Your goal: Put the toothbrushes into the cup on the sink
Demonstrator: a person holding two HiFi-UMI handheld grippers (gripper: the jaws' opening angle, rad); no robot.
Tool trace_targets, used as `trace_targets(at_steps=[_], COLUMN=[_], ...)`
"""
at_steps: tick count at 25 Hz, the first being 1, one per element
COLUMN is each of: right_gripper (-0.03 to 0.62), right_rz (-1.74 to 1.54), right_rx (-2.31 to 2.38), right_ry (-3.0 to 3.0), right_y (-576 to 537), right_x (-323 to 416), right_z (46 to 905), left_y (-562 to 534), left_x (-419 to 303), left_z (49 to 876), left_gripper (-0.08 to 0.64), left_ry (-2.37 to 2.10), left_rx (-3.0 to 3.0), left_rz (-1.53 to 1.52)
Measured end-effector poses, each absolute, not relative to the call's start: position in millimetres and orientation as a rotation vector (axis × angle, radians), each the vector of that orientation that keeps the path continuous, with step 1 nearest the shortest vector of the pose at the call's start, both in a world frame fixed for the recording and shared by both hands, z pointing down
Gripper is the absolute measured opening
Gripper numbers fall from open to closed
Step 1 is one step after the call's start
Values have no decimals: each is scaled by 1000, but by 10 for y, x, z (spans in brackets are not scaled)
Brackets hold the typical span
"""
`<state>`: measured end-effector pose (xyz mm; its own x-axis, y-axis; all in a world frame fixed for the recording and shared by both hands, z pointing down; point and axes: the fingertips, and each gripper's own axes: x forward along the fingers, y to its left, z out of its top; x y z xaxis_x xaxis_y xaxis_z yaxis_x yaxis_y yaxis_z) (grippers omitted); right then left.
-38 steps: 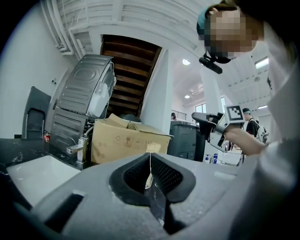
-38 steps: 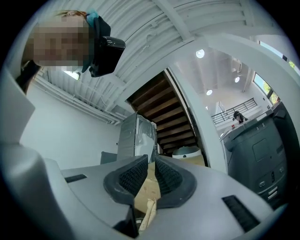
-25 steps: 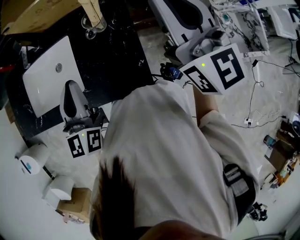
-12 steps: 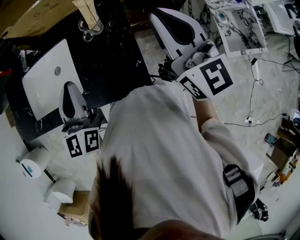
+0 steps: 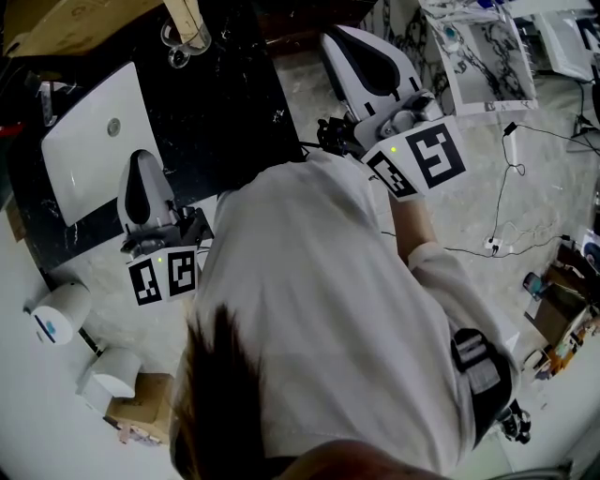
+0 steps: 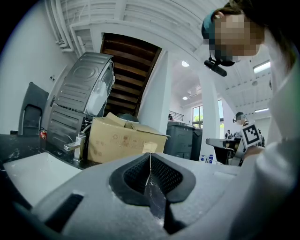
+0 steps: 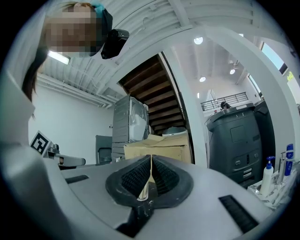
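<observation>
My left gripper (image 5: 141, 164) hovers over the near edge of the white sink basin (image 5: 80, 141), which is set in a black counter (image 5: 230, 112). In the left gripper view (image 6: 150, 171) its ribbed pads meet with nothing between them. My right gripper (image 5: 333, 37) is held over the floor just right of the counter. In the right gripper view (image 7: 150, 176) its pads are also together, with only the cardboard box behind showing through the slit. I cannot make out a toothbrush or a cup in any view.
A chrome faucet (image 5: 180, 42) stands at the basin's far end, with a cardboard box (image 5: 75, 23) behind it. Two paper rolls (image 5: 56, 314) lie on the floor at the left. The person's white shirt (image 5: 319, 319) hides the near floor. Cables (image 5: 506, 202) and equipment lie at the right.
The right gripper has drifted left and nearer to the counter's corner. The left gripper has stayed over the basin's near edge.
</observation>
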<state>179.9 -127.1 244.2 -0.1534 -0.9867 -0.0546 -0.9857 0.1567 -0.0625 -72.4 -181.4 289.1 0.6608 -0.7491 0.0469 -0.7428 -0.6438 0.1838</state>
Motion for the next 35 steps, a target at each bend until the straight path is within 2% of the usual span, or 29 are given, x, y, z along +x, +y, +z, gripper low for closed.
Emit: trace_targets(at_steps=[14,26,35], right_gripper=[20,20,20], right_rz=[-192,-262,-237], right_rx=[-1983,-1929,-1987], right_ry=[2354,2393,2367], right_y=[-1138,-1159,-1161], right_x=[1670,1476,1647], right_z=[2961,3145,3112], left_y=[-1731,-1617,-1639], left_x=[-682,-588,-590], left_z=[3072,3232,3247], left_gripper=[17,17,17], left_ry=[-1222,-1196,-1222], left_rx=[2690,2688,2694], left_rz=[-30,20,54])
